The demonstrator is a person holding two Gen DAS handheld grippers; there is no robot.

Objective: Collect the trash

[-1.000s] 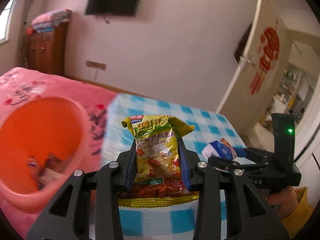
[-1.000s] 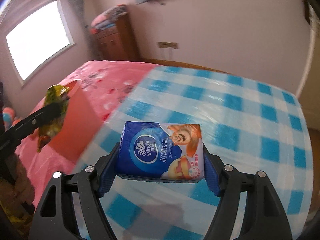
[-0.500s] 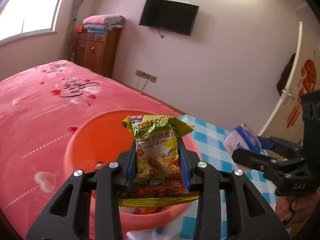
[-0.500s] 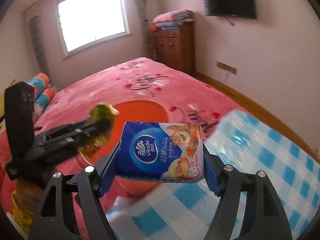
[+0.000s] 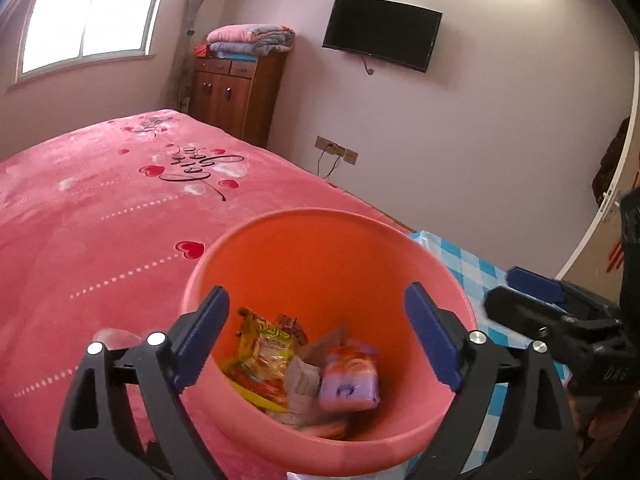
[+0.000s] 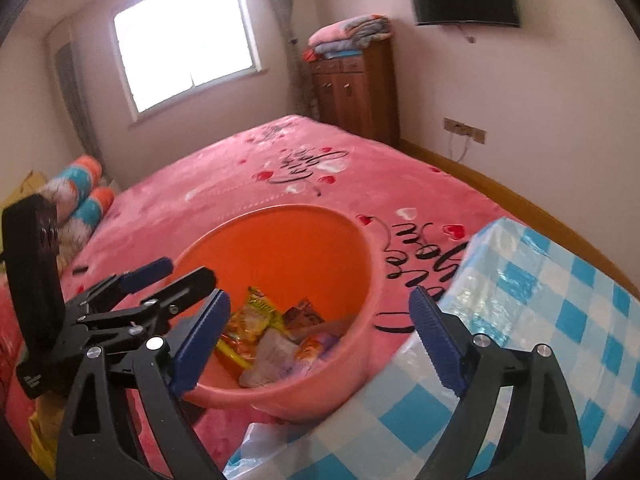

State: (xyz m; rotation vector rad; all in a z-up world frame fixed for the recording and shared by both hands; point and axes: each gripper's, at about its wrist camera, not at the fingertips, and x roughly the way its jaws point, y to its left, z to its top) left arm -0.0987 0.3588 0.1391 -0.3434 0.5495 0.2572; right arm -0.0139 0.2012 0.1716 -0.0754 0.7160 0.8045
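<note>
The left gripper (image 5: pixel 316 336) hangs over the orange basin (image 5: pixel 280 220) on the pink bed (image 5: pixel 100 200), its jaws having just opened wide with nothing between them; the yellow snack bag (image 5: pixel 268 344) lies crumpled in the basin's bottom among other wrappers, and beside it the tissue pack (image 5: pixel 350 384), blurred, lands on its side. The right gripper (image 6: pixel 320 336) is likewise spread and empty above the basin; both drops look done, and whether more trash waits on the checked bench (image 6: pixel 560 320) cannot be told.
</note>
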